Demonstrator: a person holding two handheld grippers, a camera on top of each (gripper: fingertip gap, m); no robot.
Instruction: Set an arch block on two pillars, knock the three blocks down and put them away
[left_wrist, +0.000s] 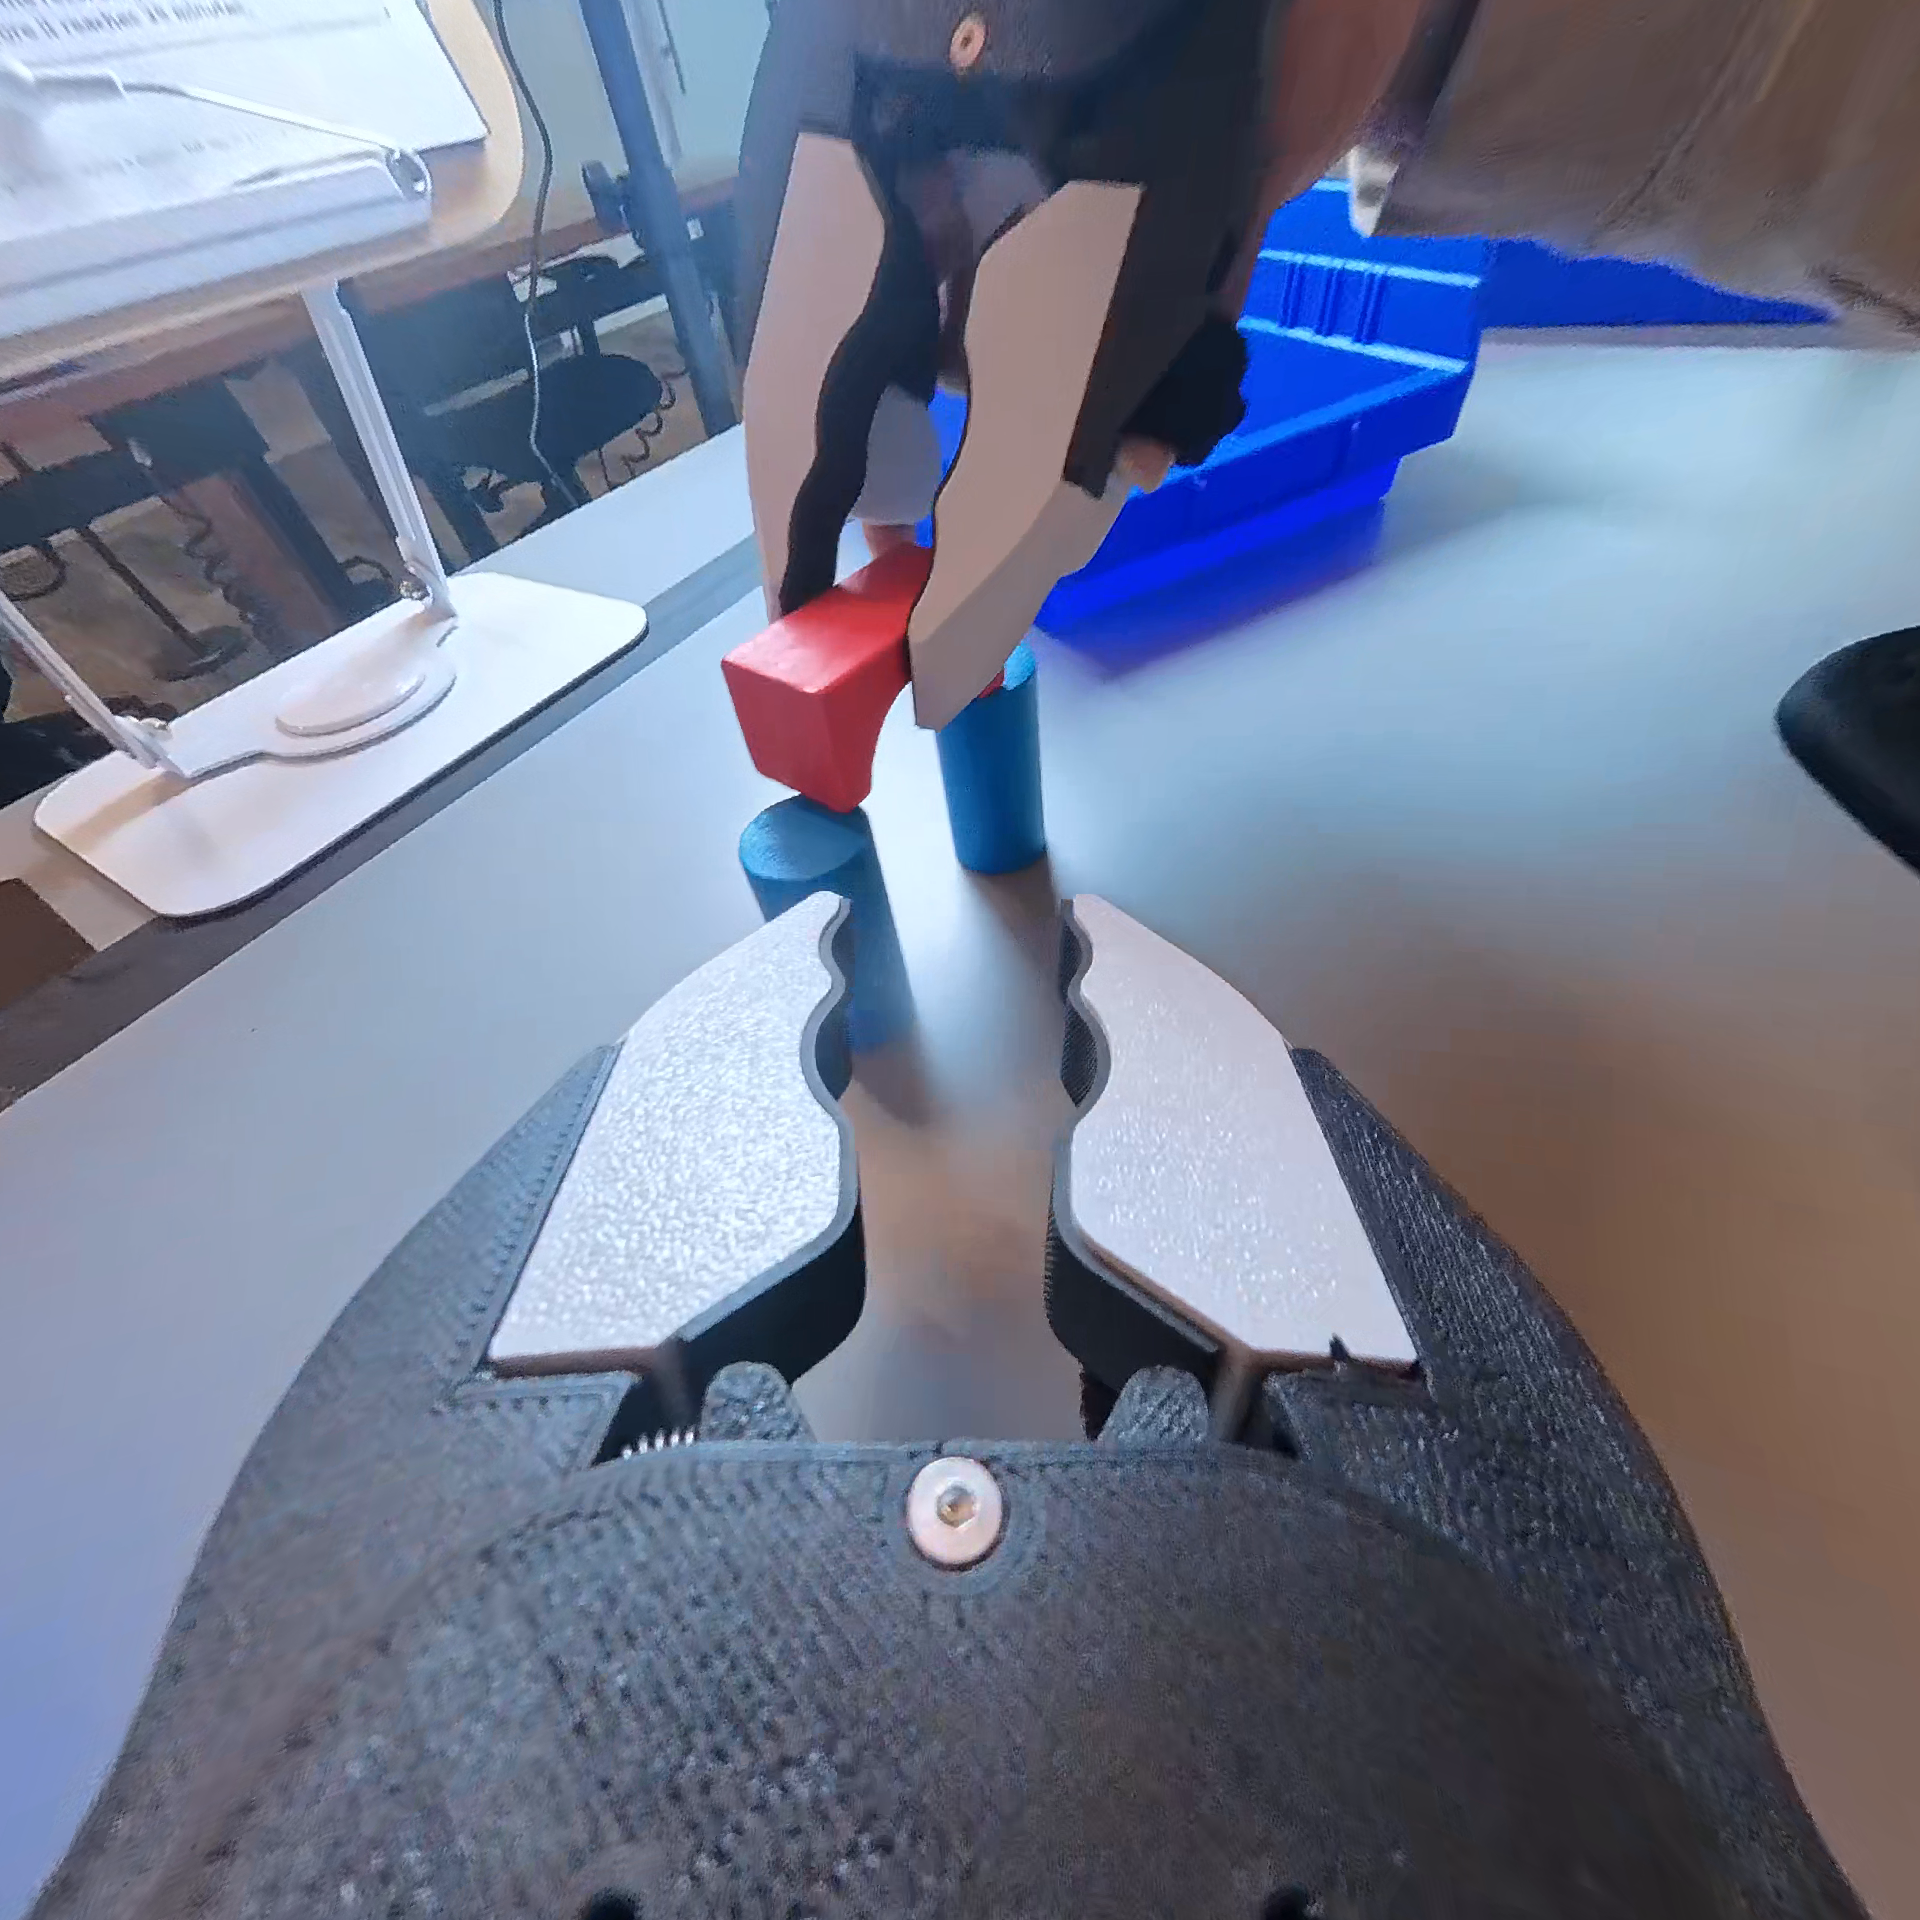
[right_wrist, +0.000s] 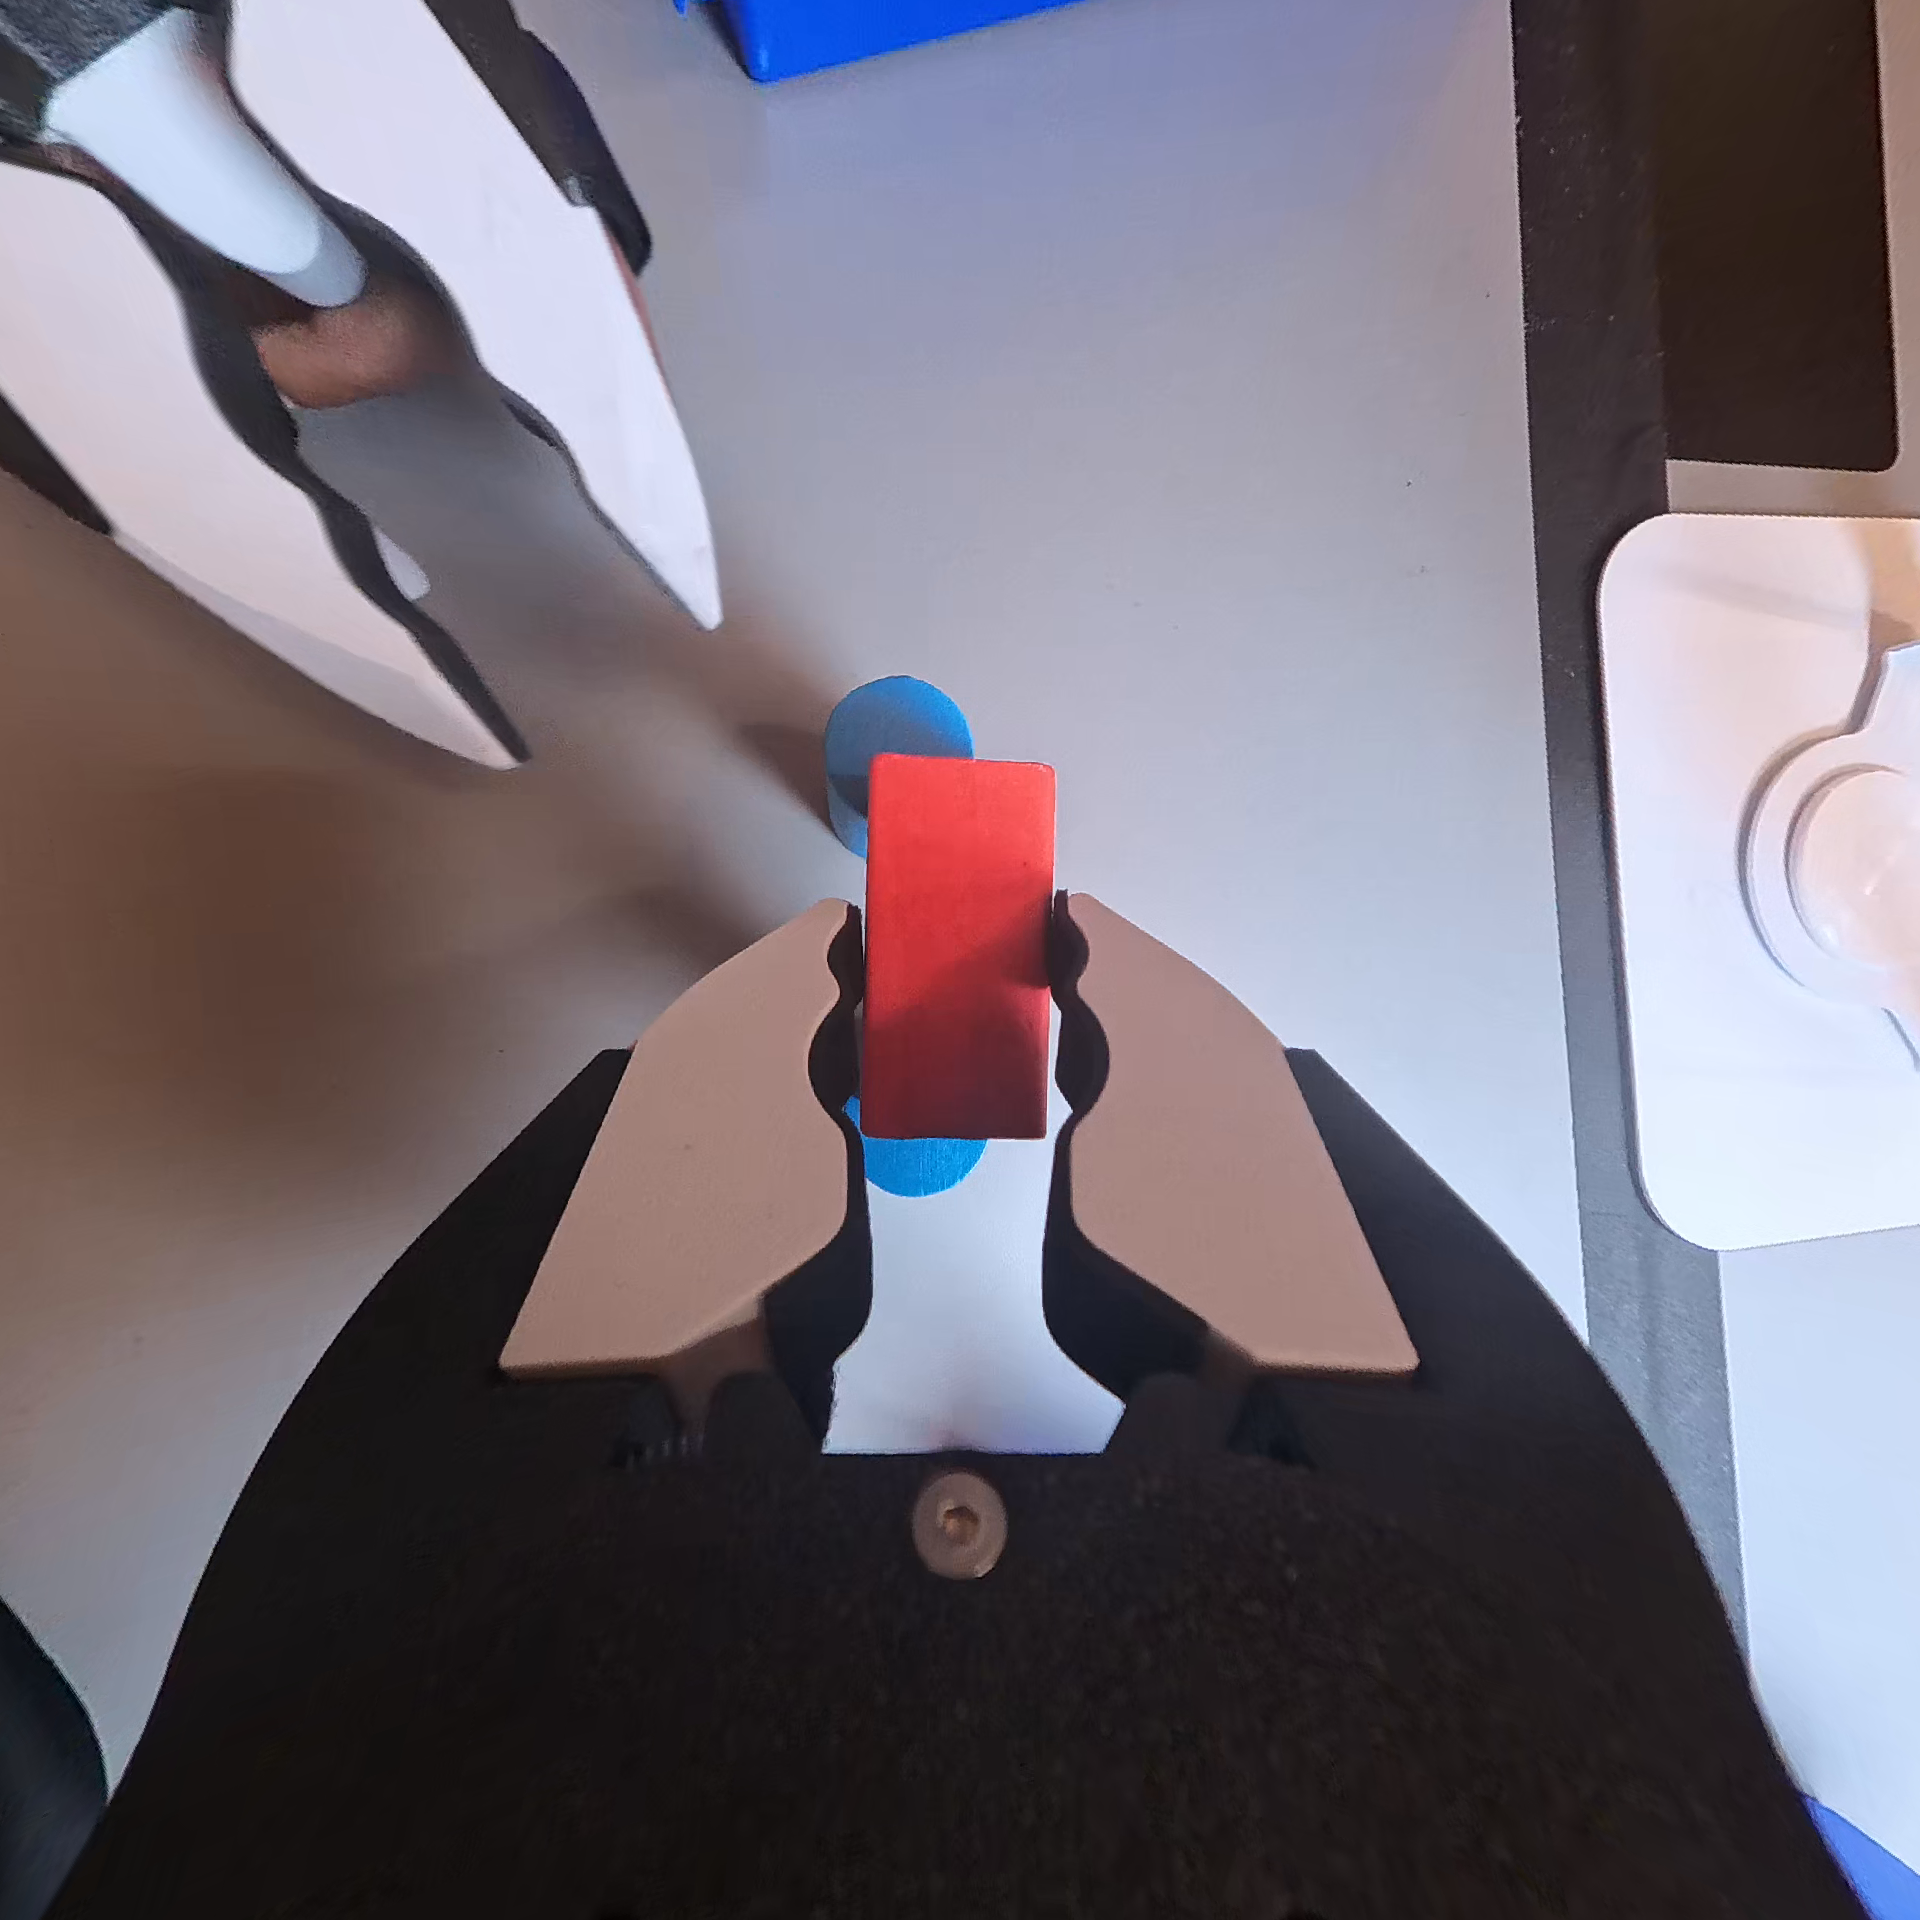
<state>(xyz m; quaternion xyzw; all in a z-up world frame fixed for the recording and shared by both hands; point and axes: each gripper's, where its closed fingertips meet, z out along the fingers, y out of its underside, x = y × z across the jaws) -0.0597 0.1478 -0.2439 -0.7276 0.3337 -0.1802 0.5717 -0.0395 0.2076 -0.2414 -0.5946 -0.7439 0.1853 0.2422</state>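
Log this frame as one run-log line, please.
phase: placing arch | right claw: shut on red arch block, over two upright blue pillars | left claw: open, empty | blue bin: behind

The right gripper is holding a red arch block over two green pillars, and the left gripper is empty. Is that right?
Almost. The pillars are blue, not green: the near blue pillar and the far blue pillar show clearly in the left wrist view. The rest is right: the right gripper holds the red arch block over them, and the left gripper is empty.
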